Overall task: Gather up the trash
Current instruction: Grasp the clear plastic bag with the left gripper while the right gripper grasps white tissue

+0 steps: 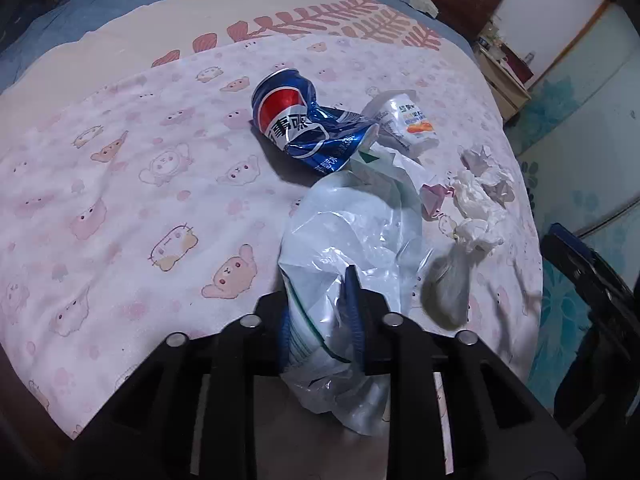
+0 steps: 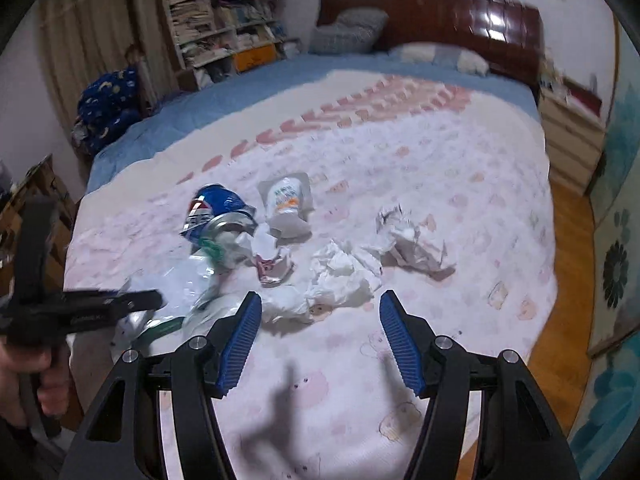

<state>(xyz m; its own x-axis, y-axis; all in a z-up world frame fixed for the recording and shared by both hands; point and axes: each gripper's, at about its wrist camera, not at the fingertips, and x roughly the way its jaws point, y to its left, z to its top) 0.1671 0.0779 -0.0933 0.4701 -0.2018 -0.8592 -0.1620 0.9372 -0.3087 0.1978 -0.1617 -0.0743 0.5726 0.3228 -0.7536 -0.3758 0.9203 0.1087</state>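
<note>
My left gripper (image 1: pixel 320 312) is shut on a clear plastic bag (image 1: pixel 352 232) that lies on the pink blanket; the bag also shows in the right wrist view (image 2: pixel 188 280). Beyond the bag lie a crushed blue Pepsi can (image 1: pixel 304 124) (image 2: pixel 218 210), a small white yogurt cup (image 1: pixel 404 120) (image 2: pixel 286 204), a small pink wrapper (image 1: pixel 434 198) (image 2: pixel 272 268) and crumpled white tissues (image 1: pixel 480 196) (image 2: pixel 344 276). Another crumpled paper (image 2: pixel 412 244) lies further right. My right gripper (image 2: pixel 320 312) is open and empty, just short of the tissues.
The trash lies on a pink animal-print blanket (image 2: pixel 440 184) over a blue bed (image 2: pixel 240 92) with a dark headboard (image 2: pixel 432 12). A bookshelf (image 2: pixel 224 20) stands at the back left, a nightstand (image 2: pixel 572 140) at the right. My left gripper's body (image 2: pixel 80 308) is at the left.
</note>
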